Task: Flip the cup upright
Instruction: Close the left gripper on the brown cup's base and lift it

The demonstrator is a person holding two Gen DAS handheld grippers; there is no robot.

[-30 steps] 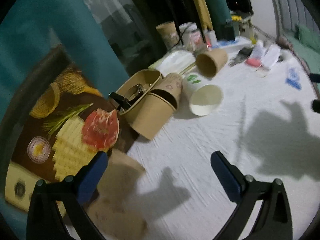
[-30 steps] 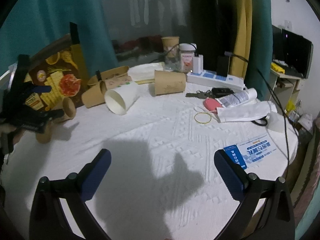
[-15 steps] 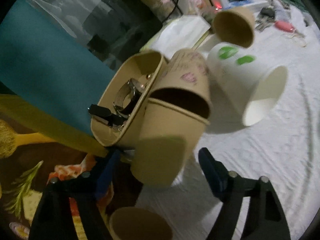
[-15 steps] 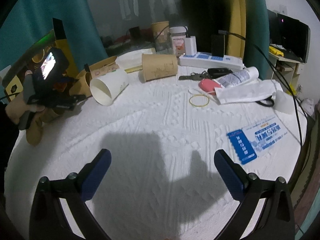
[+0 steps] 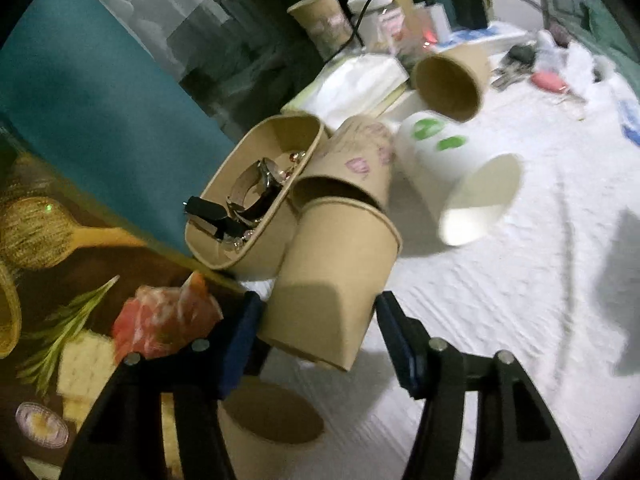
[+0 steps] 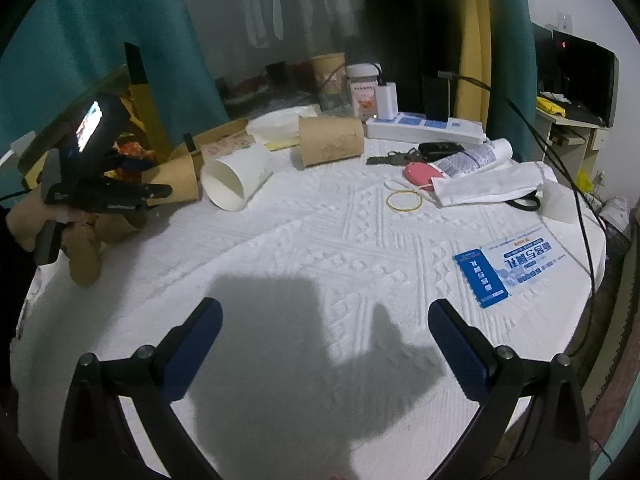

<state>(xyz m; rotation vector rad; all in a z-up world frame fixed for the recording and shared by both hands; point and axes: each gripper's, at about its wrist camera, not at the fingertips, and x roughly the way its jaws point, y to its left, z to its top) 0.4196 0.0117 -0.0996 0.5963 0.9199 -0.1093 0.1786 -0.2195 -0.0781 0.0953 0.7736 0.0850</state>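
Note:
A brown paper cup lies on its side at the left of the white table, mouth facing away from me. My left gripper has its blue fingers on both sides of the cup's base end, closed against it. In the right wrist view the same cup lies by the left gripper. A second brown cup with pink marks lies behind it, then a white cup and another brown cup, all on their sides. My right gripper is open and empty above the table's near part.
An upright brown cup stands just under my left gripper. A cardboard tray holding a watch leans beside the cups, against a printed box. Power strip, keys, a pink object, a rubber band and a blue leaflet lie to the right.
My left gripper has moved forward and its fingers have closed around the lying brown cup's base. The right gripper has barely moved and stays open.

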